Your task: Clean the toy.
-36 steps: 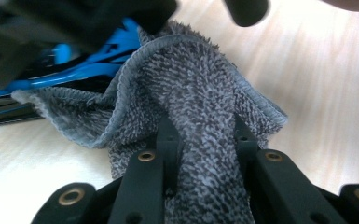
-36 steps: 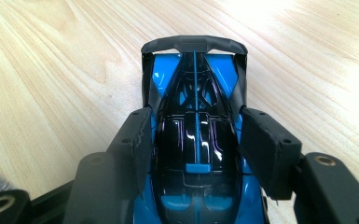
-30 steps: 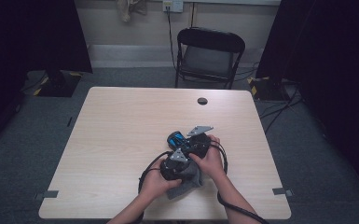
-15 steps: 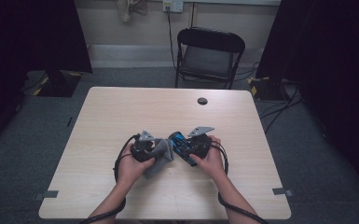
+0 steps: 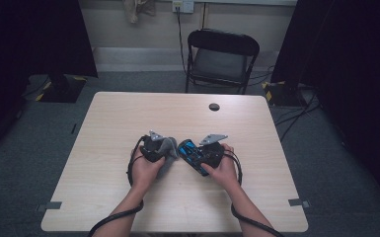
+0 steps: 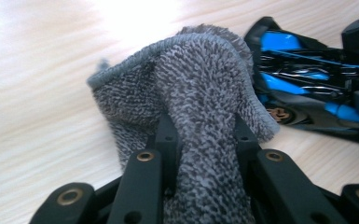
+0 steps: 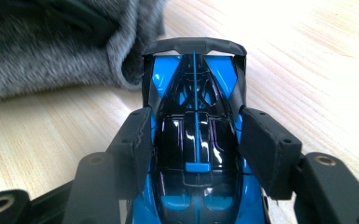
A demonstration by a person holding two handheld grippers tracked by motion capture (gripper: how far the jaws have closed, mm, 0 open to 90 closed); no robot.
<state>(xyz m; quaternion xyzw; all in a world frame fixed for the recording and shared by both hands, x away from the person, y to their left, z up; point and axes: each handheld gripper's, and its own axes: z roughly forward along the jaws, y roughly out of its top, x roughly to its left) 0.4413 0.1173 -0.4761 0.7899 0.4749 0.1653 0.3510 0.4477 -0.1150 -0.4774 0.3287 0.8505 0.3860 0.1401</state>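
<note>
A blue and black toy car [image 7: 195, 84] is clamped by its sides in my right gripper [image 7: 196, 140], just above the wooden table [image 5: 128, 113]. The high view shows this gripper [image 5: 200, 154] near the table's middle with the car [image 5: 187, 150] pointing left. My left gripper [image 6: 204, 126] is shut on a bunched grey terry cloth [image 6: 200, 74], which folds over its jaws. The car [image 6: 307, 88] lies just to the right of the cloth. From above, the left gripper [image 5: 160, 147] and cloth [image 5: 168, 154] sit close beside the car's left end; whether they touch is unclear.
A small black round object [image 5: 214, 106] lies near the table's far edge. A black folding chair [image 5: 222, 57] stands behind the table. Cables trail from both grippers toward the near edge. Bare wood lies to the left, right and far side of the hands.
My left hand has carried the cloth leftward and away from me, from under the car to its left end. The right gripper and car have stayed still.
</note>
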